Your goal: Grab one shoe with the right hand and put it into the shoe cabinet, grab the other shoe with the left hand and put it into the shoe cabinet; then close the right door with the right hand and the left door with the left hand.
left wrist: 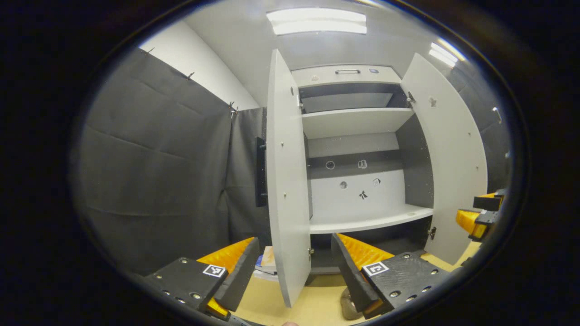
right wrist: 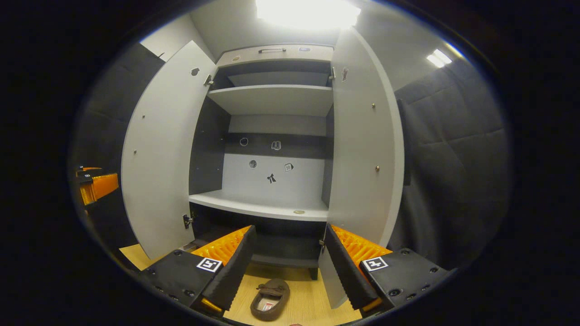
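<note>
Shoe handling is judged first: one brown slipper-like shoe of soft suede-looking material [right wrist: 270, 299] is seen in the right gripper view, lying on the pale wooden floor [right wrist: 312, 303] just in front of the tall grey two-door shoe cabinet [right wrist: 272, 199], between the fingers of the right gripper [right wrist: 285, 267] but below them and not touched. It is expected to be light and soft, so the upper may fold under pressure; a hold across the firmer heel rim or side wall is judged better than on the loose front. In the left gripper view a small brownish rounded part [left wrist: 348, 307] is seen at the lower edge beside the right finger; it is probably the other shoe, but this cannot be told surely.

Both fingers of the left gripper [left wrist: 294, 267] are spread wide with nothing between them, and the right gripper is also wide apart and empty.

Both cabinet doors stand open. The shelves that are visible are seen bare, except a small round mark on the middle shelf [right wrist: 258, 206]; the dark bottom compartment is too shadowed to be judged
</note>
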Available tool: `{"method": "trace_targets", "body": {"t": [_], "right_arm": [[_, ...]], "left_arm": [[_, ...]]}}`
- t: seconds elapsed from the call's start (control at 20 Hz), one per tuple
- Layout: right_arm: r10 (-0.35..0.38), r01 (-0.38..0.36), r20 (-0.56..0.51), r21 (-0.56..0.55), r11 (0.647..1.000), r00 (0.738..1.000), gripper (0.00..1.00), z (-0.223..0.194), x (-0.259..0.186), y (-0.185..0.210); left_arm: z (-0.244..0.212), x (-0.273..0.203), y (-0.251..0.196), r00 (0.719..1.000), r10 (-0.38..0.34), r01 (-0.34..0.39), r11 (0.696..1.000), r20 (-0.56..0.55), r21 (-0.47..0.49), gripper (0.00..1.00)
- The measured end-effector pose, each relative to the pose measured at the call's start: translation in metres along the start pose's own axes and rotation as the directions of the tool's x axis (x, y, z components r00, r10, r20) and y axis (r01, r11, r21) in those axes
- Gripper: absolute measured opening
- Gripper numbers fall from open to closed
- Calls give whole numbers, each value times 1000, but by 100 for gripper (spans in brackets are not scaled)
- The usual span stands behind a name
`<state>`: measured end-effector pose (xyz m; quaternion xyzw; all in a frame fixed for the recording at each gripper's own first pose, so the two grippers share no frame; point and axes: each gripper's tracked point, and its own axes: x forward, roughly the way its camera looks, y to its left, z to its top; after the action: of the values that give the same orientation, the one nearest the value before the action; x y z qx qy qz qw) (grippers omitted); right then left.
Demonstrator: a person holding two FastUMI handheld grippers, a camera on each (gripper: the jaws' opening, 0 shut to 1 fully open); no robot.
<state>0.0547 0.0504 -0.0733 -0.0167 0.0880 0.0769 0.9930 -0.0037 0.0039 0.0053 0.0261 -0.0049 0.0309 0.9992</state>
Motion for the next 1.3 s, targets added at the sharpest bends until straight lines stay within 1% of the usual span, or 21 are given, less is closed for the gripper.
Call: {"method": "trace_targets", "body": {"t": [0.05, 0.1, 0.25, 0.4, 0.45, 0.5, 0.55, 0.6, 0.65, 0.7, 0.75, 0.8, 0.85, 0.9, 1.05, 1.1, 1.15, 1.2, 1.3], "right_arm": [[12, -12, -21, 6, 1000, 1000, 93, -8, 5, 4], [23, -23, -42, 12, 1000, 999, 96, -15, 10, 8], [52, -50, -105, 22, 999, 993, 96, -39, 25, 17], [84, -80, -190, 31, 996, 978, 96, -70, 37, 26], [94, -89, -217, 34, 995, 972, 93, -80, 41, 29], [102, -95, -244, 38, 995, 965, 93, -91, 43, 32], [115, -108, -273, 42, 993, 955, 96, -103, 46, 35], [133, -124, -305, 48, 991, 943, 96, -116, 47, 40], [144, -135, -336, 49, 990, 931, 94, -127, 49, 43], [153, -145, -364, 49, 988, 919, 97, -138, 50, 46], [160, -153, -389, 49, 987, 907, 97, -149, 52, 49], [168, -160, -411, 53, 986, 896, 97, -158, 52, 52], [176, -167, -430, 59, 984, 885, 97, -165, 53, 54], [182, -173, -449, 63, 983, 874, 97, -175, 54, 57], [214, -195, -506, 92, 977, 835, 96, -199, 56, 67], [221, -197, -529, 103, 975, 820, 97, -208, 57, 71], [227, -196, -550, 117, 974, 804, 97, -216, 57, 73], [232, -192, -569, 131, 973, 789, 97, -225, 57, 76], [241, -186, -606, 154, 970, 758, 97, -240, 57, 80]], "left_arm": [[0, 0, 3, 1000, 8, -8, 1000, -1, 5, 100], [0, 0, 5, 1000, 16, -16, 1000, -1, 9, 100], [1, -2, 12, 999, 37, -37, 999, -2, 16, 100], [-2, -3, 16, 999, 53, -52, 998, -10, 20, 100], [-2, -3, 16, 998, 56, -56, 998, -12, 22, 100], [-2, -4, 17, 998, 59, -59, 998, -14, 26, 100], [-1, -4, 17, 998, 62, -61, 998, -15, 29, 100], [-2, -5, 16, 998, 63, -63, 998, -15, 30, 100], [-2, -6, 17, 998, 69, -68, 997, -16, 33, 100], [-3, -7, 18, 997, 73, -72, 997, -17, 37, 100], [-3, -7, 18, 997, 77, -76, 996, -20, 40, 100], [-4, -8, 19, 996, 81, -80, 996, -22, 42, 85], [-4, -9, 20, 996, 86, -85, 995, -25, 45, 100], [-5, -10, 21, 996, 90, -89, 995, -28, 49, 93], [-6, -14, 25, 994, 108, -106, 993, -35, 52, 93], [-8, -16, 27, 993, 115, -113, 992, -38, 54, 96], [-9, -17, 28, 992, 122, -120, 991, -41, 55, 93], [-10, -18, 30, 990, 130, -127, 990, -46, 56, 100], [-12, -22, 34, 988, 145, -142, 988, -54, 60, 100]]}}
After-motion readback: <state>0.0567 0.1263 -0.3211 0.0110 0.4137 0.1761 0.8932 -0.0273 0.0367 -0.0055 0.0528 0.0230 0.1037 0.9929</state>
